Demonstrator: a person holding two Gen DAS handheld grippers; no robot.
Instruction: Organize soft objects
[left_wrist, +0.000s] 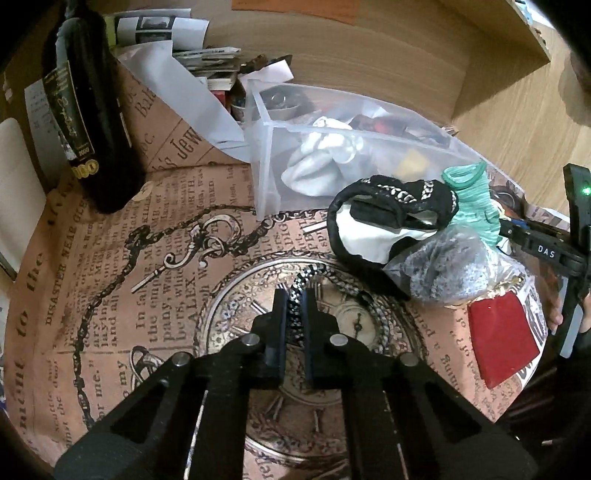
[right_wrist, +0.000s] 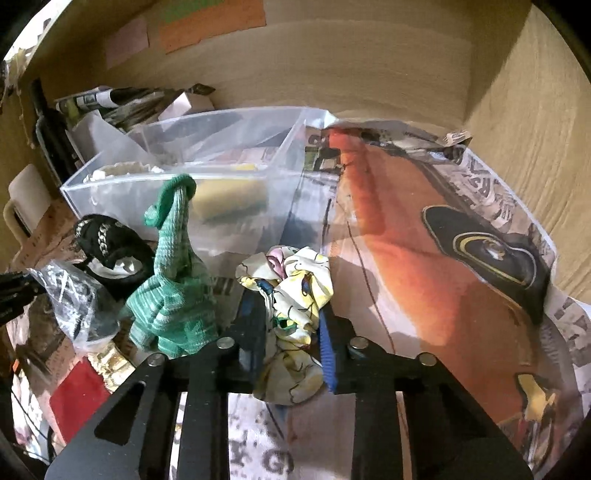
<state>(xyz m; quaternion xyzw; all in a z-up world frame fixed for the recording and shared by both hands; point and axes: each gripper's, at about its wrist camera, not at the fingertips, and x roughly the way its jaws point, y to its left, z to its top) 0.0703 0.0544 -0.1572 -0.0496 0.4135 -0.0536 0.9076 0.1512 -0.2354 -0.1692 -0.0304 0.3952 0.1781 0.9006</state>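
My left gripper (left_wrist: 294, 301) is shut on a black-and-silver braided cord (left_wrist: 295, 314) that runs back over the table to a black and white soft pouch (left_wrist: 376, 229). My right gripper (right_wrist: 291, 314) is shut on a crumpled yellow-white cartoon-print cloth (right_wrist: 295, 291), held just above the paper. A green knitted cloth (right_wrist: 173, 288) (left_wrist: 476, 199) stands bunched beside the pouch (right_wrist: 107, 243). A clear plastic bin (left_wrist: 332, 147) (right_wrist: 177, 199) behind them holds white cloth (left_wrist: 321, 158) and a yellow soft item (right_wrist: 229, 199).
A plastic bag with grey fluffy stuff (left_wrist: 439, 269) and a red card (left_wrist: 498, 339) lie at the table's right edge. A dark bottle (left_wrist: 88, 122) stands far left. Papers and clutter (left_wrist: 207, 62) pile behind the bin. Printed paper (left_wrist: 147, 295) covers the table; a wooden wall (right_wrist: 332, 66) is behind.
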